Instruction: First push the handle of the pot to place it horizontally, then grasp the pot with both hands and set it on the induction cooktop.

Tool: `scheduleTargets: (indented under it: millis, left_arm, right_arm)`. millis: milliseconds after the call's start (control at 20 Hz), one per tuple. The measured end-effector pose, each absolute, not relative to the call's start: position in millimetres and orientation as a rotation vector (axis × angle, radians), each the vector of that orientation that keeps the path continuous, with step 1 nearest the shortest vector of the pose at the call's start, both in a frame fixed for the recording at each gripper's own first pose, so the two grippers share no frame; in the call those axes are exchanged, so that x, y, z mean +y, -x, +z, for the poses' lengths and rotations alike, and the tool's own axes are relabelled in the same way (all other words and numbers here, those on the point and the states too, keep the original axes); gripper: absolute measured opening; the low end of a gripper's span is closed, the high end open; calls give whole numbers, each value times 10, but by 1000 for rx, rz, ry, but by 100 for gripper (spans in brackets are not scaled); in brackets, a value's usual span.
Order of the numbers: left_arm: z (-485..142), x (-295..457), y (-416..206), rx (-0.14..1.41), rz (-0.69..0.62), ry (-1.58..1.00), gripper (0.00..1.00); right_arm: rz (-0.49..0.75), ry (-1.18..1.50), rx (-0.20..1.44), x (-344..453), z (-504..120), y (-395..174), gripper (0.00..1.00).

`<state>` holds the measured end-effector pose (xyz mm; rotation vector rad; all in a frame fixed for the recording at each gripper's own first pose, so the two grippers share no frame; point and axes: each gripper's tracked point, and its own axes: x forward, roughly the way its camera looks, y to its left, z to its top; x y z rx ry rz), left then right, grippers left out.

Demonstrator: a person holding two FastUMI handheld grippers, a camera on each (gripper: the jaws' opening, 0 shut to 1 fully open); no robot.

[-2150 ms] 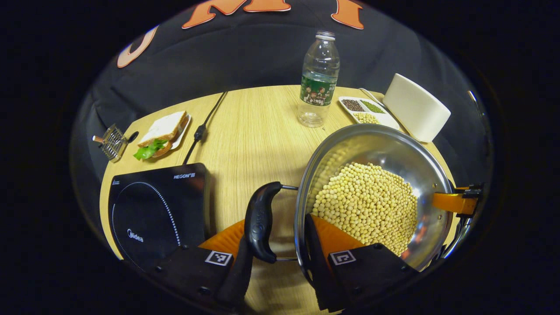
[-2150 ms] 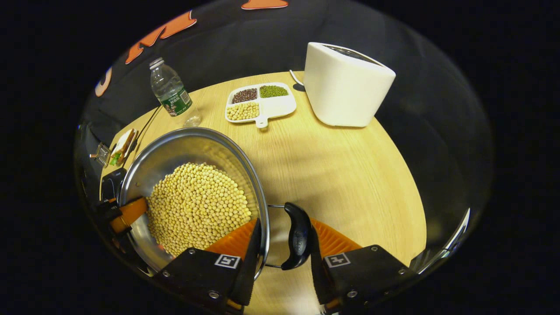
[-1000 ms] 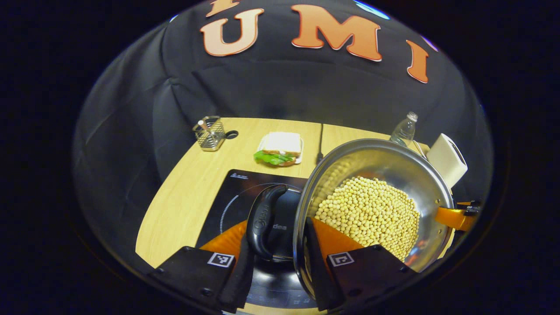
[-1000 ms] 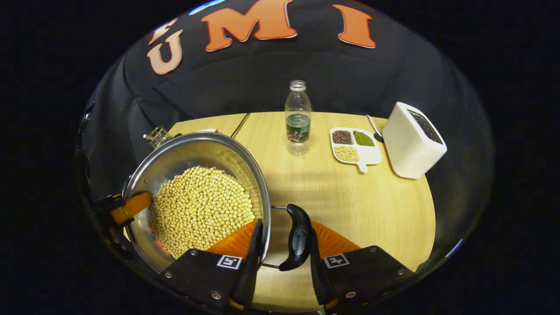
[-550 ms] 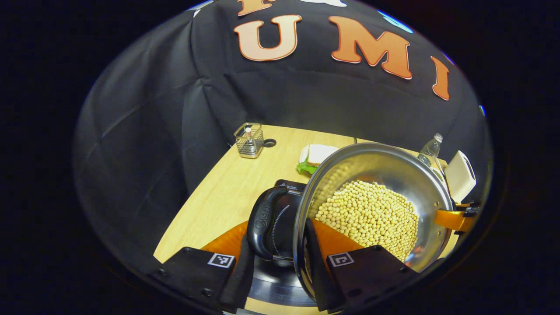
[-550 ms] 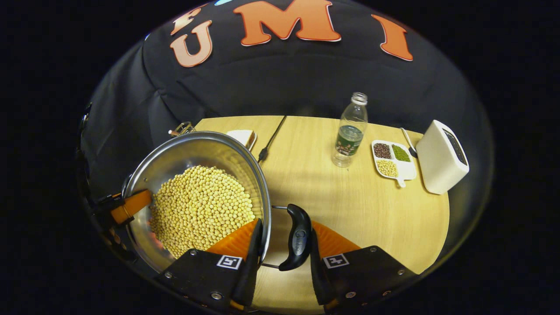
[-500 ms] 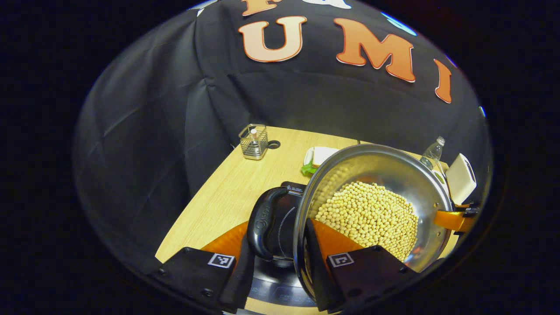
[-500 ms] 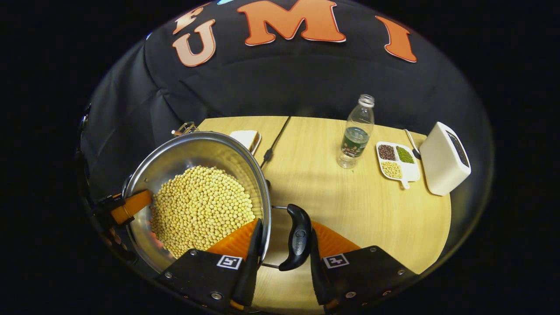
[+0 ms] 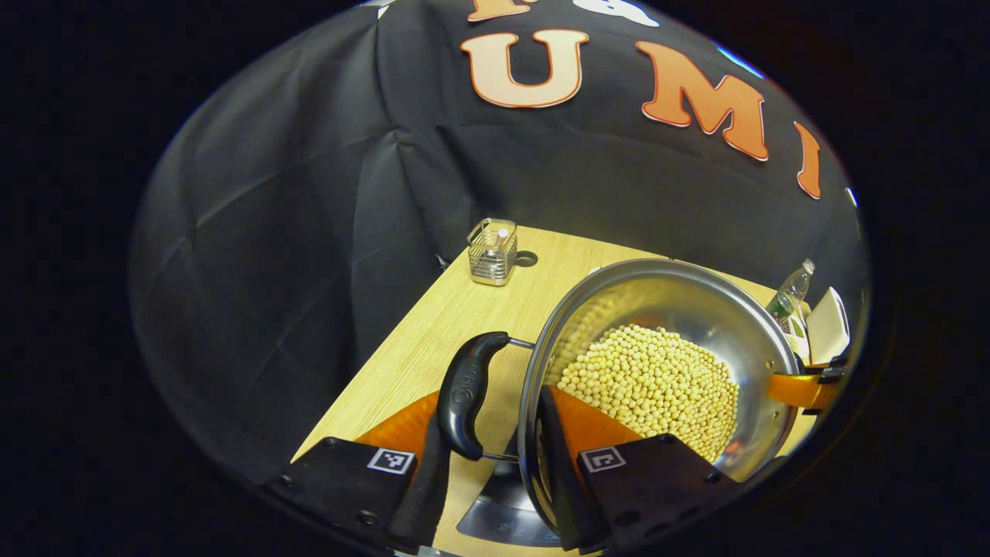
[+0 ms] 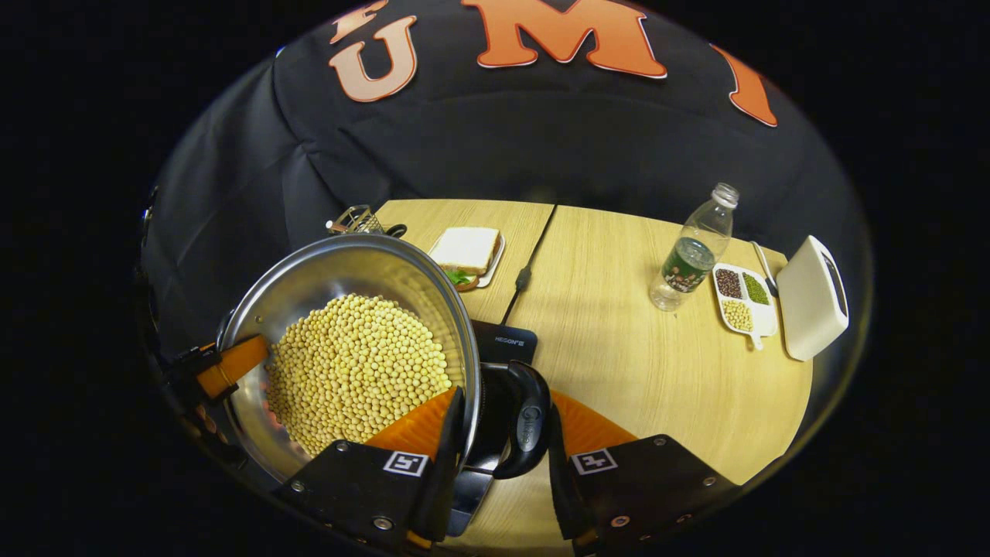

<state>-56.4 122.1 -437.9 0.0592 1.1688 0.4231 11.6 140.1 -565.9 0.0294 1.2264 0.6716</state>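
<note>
Left gripper (image 9: 486, 464): we have its fingers straddling the pot's black left side handle (image 9: 462, 394) and rim, one inside the wall, one outside the handle, so pinching that handle-and-rim section. Right gripper (image 10: 499, 456) does the same on the black right side handle (image 10: 527, 422); its inner finger sits among the soybeans (image 10: 356, 371). In the left gripper view the far orange finger of the right gripper shows at the opposite rim.

Change: about two seconds ago the pot (image 9: 665, 363) was held beside the induction cooktop over bare tabletop; since then we've carried it sideways, and the black cooktop (image 10: 503, 344) now lies right under the pot and the right handle, with a strip of its panel also showing below the left handle. The pot's tilt in both views has stayed the same and the beans have not shifted. We judge the handle-levelling step done and the carry nearly over; what's left is lowering and releasing. Whether the base already touches the glass we cannot tell.

Around: the sandwich on its plate (image 10: 466, 251) is just beyond the cooktop's far edge, near the pot rim, with the power cord (image 10: 526, 275) running to the table's back edge. A wire holder (image 9: 492, 251) sits at the back left corner. Water bottle (image 10: 692, 251), divided bean dish (image 10: 739, 298) and white appliance (image 10: 812, 298) are well apart toward the right edge.

In the way: nothing on the cooktop that we see; the sandwich plate is the closest thing if we drift back.
</note>
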Motion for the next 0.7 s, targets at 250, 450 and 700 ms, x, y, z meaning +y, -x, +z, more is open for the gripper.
scheduleTargets:
  millis: [250,450,700]
  left_arm:
    - [-4496,1177,582,1207,410,-7,64]
    - [-4547,1194,536,1232,382,14,64]
    - [-4749,1159,440,1265,331,33,64]
  right_arm:
    - [649,8,1249,1312,-5538,-152,53]
    - [614,18,1282,1292,-5511,-117,53]
    - [565,21,1326,1223,-5392,-122,53]
